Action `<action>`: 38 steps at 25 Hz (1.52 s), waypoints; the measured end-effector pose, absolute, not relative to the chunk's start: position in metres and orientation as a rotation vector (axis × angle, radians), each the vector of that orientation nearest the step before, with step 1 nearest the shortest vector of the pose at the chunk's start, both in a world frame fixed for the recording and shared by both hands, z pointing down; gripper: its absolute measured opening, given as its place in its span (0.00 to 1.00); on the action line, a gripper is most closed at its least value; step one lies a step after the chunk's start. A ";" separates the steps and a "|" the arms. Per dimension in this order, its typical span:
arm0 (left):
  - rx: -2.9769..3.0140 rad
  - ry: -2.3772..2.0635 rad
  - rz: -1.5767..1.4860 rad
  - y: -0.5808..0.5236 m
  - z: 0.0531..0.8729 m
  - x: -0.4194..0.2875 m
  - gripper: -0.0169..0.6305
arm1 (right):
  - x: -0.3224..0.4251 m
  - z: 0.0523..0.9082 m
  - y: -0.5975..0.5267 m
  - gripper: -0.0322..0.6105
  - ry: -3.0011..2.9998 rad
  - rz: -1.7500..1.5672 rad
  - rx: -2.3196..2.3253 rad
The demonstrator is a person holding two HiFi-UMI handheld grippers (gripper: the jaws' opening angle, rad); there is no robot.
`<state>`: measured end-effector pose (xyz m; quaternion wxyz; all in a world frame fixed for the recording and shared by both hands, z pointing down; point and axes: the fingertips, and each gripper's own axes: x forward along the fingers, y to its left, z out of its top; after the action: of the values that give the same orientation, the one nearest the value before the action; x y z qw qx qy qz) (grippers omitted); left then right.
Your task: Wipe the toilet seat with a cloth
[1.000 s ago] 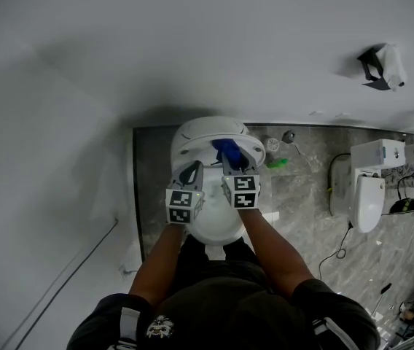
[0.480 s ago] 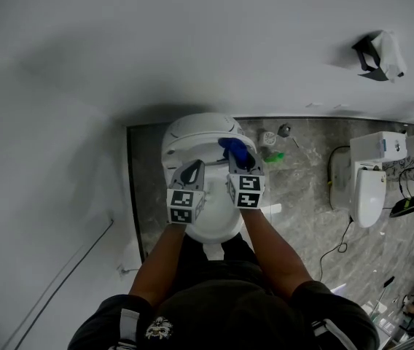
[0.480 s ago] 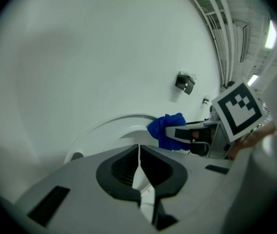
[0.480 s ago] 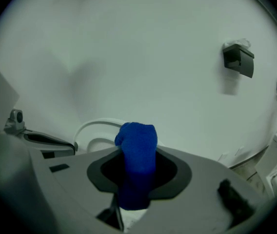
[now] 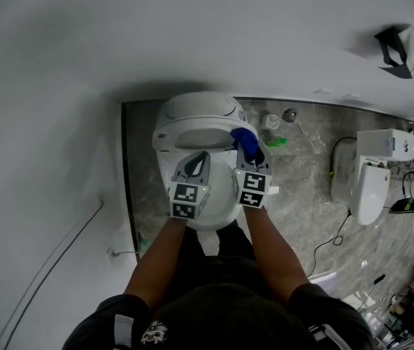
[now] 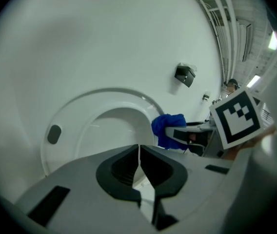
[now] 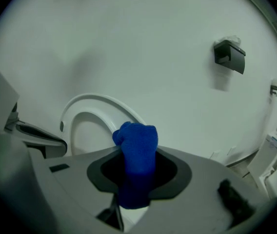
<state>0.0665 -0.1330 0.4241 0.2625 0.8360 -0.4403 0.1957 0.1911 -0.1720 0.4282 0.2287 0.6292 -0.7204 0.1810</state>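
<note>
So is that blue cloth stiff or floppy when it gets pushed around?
Likely floppy: the cloth bunches into soft folds where the right gripper pinches it. Probably light, since its free end stands up unaided. Its nubbly weave should grip, not slide.

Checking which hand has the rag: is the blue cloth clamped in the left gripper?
No, the left gripper has its jaws together with nothing between them; the blue cloth is clamped in the right gripper.

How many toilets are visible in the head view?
2. One toilet at centre, against the white wall; a second toilet on the marbled floor at right. Others may be hidden past the right edge.
</note>
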 end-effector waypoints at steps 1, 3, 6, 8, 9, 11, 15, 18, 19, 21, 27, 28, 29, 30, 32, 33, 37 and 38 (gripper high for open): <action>2.254 -1.189 0.537 -0.132 0.431 0.068 0.06 | 0.190 0.430 -0.172 0.21 -1.992 0.466 1.719; 2.233 -1.188 0.541 -0.131 0.445 0.069 0.06 | 0.187 0.437 -0.169 0.21 -1.993 0.419 1.680; 2.201 -1.180 0.541 -0.127 0.462 0.071 0.06 | 0.193 0.461 -0.160 0.21 -1.950 0.419 1.634; 2.205 -1.169 0.561 -0.129 0.469 0.074 0.06 | 0.199 0.480 -0.155 0.21 -1.914 0.439 1.619; 2.208 -1.164 0.576 -0.131 0.473 0.074 0.06 | 0.202 0.490 -0.154 0.21 -1.897 0.451 1.611; 2.202 -1.158 0.594 -0.133 0.485 0.074 0.06 | 0.207 0.510 -0.150 0.21 -1.866 0.478 1.599; 2.169 -1.157 0.606 -0.130 0.516 0.070 0.06 | 0.215 0.550 -0.139 0.21 -1.814 0.525 1.565; 2.145 -1.140 0.634 -0.119 0.545 0.068 0.06 | 0.216 0.588 -0.123 0.21 -1.776 0.555 1.501; 2.138 -1.130 0.645 -0.114 0.555 0.068 0.06 | 0.216 0.600 -0.118 0.21 -1.767 0.558 1.477; 2.124 -1.110 0.664 -0.104 0.573 0.068 0.06 | 0.212 0.619 -0.112 0.21 -1.761 0.545 1.441; 2.056 -1.091 0.683 -0.079 0.612 0.055 0.06 | 0.198 0.662 -0.105 0.21 -1.730 0.521 1.346; 2.050 -1.093 0.684 -0.077 0.616 0.052 0.06 | 0.196 0.669 -0.105 0.21 -1.726 0.518 1.335; 2.047 -1.096 0.684 -0.075 0.620 0.048 0.06 | 0.193 0.676 -0.105 0.21 -1.724 0.513 1.323; 2.046 -1.100 0.685 -0.075 0.623 0.043 0.06 | 0.189 0.682 -0.105 0.21 -1.724 0.505 1.307; 2.048 -1.113 0.687 -0.075 0.629 0.030 0.06 | 0.177 0.695 -0.105 0.21 -1.728 0.481 1.258; 2.047 -1.122 0.691 -0.074 0.631 0.022 0.06 | 0.170 0.700 -0.104 0.21 -1.733 0.471 1.235; 2.022 -1.171 0.709 -0.070 0.636 -0.013 0.06 | 0.136 0.711 -0.100 0.21 -1.767 0.454 1.166; 2.012 -1.184 0.715 -0.070 0.638 -0.022 0.06 | 0.126 0.713 -0.100 0.21 -1.779 0.448 1.149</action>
<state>-0.0223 -0.0699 0.6376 0.3430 0.7740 -0.4557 0.2751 0.1257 -0.1000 0.7128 0.4694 0.4686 -0.7258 0.1827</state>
